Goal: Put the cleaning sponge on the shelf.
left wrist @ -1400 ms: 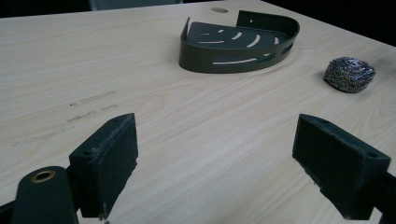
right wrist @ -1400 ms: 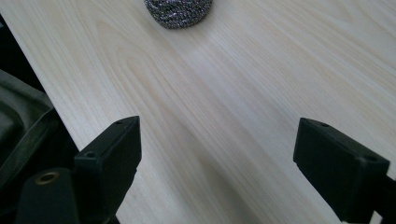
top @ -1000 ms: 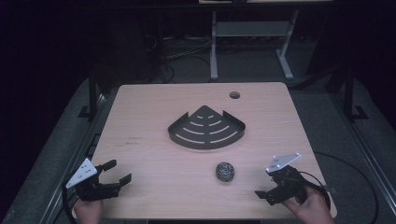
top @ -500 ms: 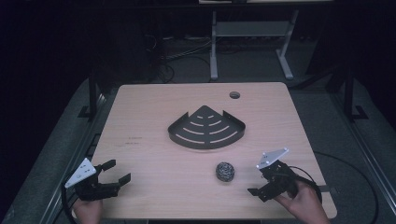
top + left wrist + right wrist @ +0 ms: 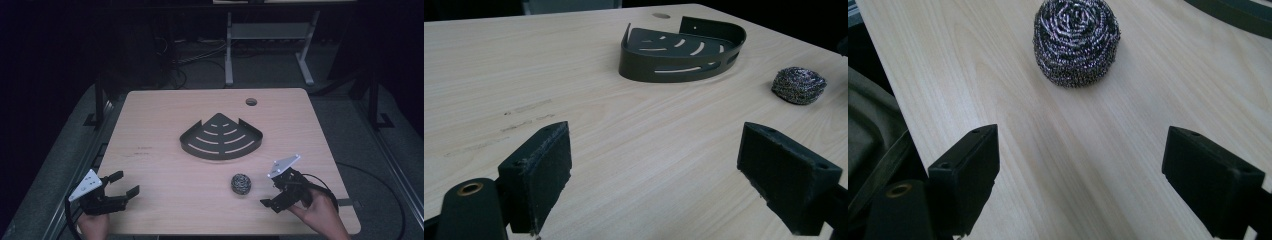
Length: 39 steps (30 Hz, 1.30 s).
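A light wooden table [image 5: 165,150] seen from above, dark room around it; a steel-wool scourer [image 5: 241,183], a round coiled ball, lies in the lower middle of the frame, just right of centre, apart from everything else; above it, toward the table's middle, sits a black fan-shaped corner tray [image 5: 221,139], slotted, its point toward the top of the frame and its curved wall toward the scourer.

The right hand-held gripper [image 5: 274,189] hovers at the lower right, jaws spread wide and empty, aimed leftward at the scourer, which lies near it, just to its left; in the right gripper view the scourer [image 5: 1076,41] sits straight ahead at the upper centre, beyond and between the two open jaws, not yet touched.

The left hand-held gripper [image 5: 125,185] rests at the lower left, also wide and empty, well apart from the scourer; the right one is clearly nearer.

Being round, the scourer has no real long axis and points no particular way; its coil faces upward; a grasp from any side looks workable.
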Available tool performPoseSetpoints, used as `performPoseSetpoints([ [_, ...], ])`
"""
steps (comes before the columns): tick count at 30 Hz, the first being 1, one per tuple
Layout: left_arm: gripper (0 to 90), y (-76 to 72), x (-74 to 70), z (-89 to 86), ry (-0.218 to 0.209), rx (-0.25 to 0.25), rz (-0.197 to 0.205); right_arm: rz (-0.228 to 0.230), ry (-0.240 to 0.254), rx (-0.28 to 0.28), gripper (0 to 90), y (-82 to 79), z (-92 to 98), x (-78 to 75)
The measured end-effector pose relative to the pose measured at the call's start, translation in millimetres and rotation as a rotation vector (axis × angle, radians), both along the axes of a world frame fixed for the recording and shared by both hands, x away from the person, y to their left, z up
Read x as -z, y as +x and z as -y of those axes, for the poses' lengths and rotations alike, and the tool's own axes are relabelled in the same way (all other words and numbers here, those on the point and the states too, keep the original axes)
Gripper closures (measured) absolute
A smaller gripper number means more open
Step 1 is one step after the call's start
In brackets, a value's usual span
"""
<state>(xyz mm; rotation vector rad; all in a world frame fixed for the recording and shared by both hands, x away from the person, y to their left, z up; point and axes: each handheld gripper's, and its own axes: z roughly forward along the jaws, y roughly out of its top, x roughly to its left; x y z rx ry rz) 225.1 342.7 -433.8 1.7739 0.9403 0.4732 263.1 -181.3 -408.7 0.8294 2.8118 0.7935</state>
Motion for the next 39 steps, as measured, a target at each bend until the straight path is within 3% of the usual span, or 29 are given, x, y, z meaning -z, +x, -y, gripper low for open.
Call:
performPoseSetpoints([
  [7,13.5,0.4,0.0,-0.8,0.001,-0.001,0.0,0.004,-0.011,-0.032,14.9,6.7,-10.5,-2.3],
  [17,13.4,0.6,0.0,0.1,-0.004,0.001,-0.001,-0.028,-0.021,-0.068,14.9,16.7,-27.7,1.4],
  [39,13.4,0.7,-0.4,-0.3,-0.004,0.002,0.001,-0.055,-0.055,-0.117,15.2,34.2,-53.4,-0.4],
])
